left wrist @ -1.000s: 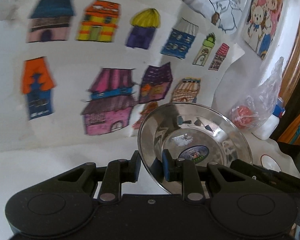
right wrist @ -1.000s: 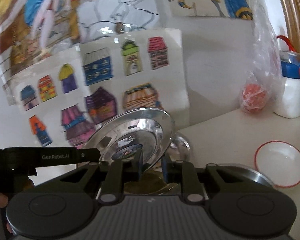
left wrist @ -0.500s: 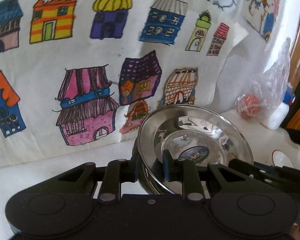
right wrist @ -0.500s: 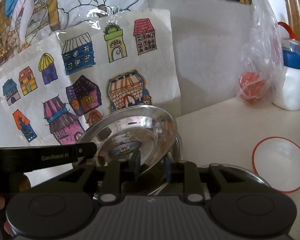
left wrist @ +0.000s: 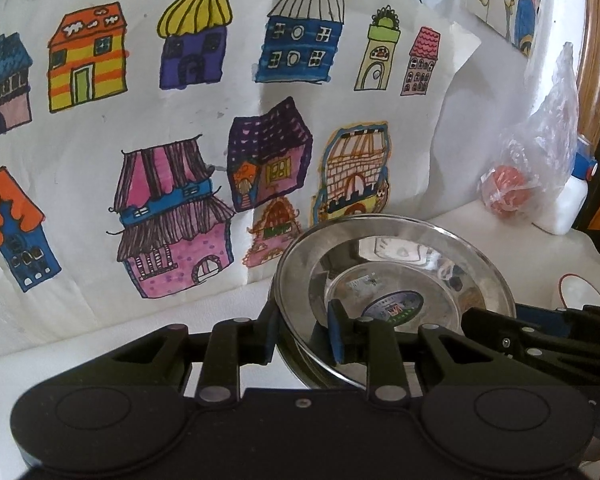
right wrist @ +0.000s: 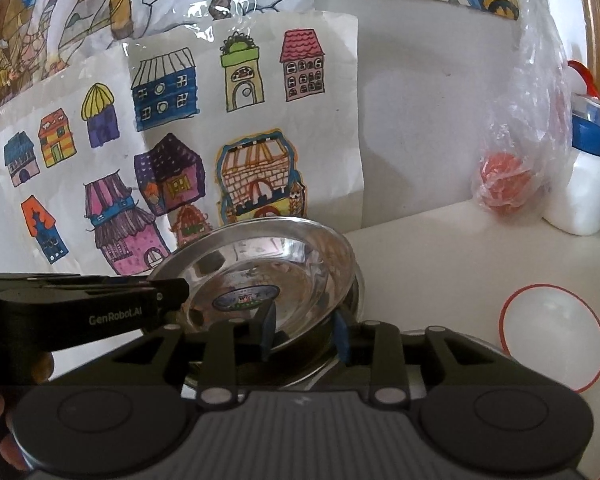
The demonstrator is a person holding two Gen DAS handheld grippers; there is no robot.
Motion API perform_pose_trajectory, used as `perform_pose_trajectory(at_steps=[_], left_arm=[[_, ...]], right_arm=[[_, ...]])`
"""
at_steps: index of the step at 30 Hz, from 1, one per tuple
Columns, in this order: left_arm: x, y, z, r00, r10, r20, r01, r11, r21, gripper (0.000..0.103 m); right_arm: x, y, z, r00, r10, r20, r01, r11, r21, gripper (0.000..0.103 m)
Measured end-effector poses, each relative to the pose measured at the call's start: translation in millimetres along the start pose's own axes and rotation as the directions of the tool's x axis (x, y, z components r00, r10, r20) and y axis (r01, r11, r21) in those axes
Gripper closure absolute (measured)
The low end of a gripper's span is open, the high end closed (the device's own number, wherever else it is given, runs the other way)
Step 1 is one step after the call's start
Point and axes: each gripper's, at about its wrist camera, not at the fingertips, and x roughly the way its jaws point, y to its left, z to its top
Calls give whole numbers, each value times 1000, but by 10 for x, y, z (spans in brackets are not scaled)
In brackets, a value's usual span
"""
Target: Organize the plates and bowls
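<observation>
A shiny steel plate (left wrist: 396, 276) with a round sticker in its middle rests on another steel plate or bowl beneath it, close to the wall. It also shows in the right wrist view (right wrist: 268, 272). My left gripper (left wrist: 302, 330) straddles the plate's left rim with a visible gap between its fingers. My right gripper (right wrist: 304, 332) straddles the plate's near rim, its fingers also parted. The left gripper's body (right wrist: 80, 308) reaches in from the left in the right wrist view.
A white bowl with a red rim (right wrist: 552, 336) sits on the white table to the right. A plastic bag with something red (right wrist: 504, 184) and a white bottle (right wrist: 584, 192) stand at the back right. Drawings of houses (left wrist: 220, 120) cover the wall behind.
Both grippers carried the steel plate down toward the wall onto the steel dish below. Both grippers' fingers have spread apart at the rim.
</observation>
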Motion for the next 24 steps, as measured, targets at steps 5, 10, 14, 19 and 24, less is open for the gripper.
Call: perform_pose_trajectory(at_steps=[5,10,14,19,24], left_arm=[[12,35,5,1000,14,-11,-14,1000,-1,74],[63,111,-13,999,2,-37,-3,999,-39,74],[50,109,-35,999,4,-35,-5,999,-36,74],[23,82,-58,1000,21,-21,-21,1000,-15,75],[-47,58,-33,999,36,5,-37,999,15,75]], right_arm=[[24,38,-15,1000,1,-10,-2,999,-42,68],[43,87,-31,1000,-16,-2,16,996,-91,68],[40,82,-34,1000,-26,5,26,994,-108,64],[13,138,-41,996,-75,53,84,979,-187,57],[-89,81,-40,993,-82,83,95,980,-177,38]])
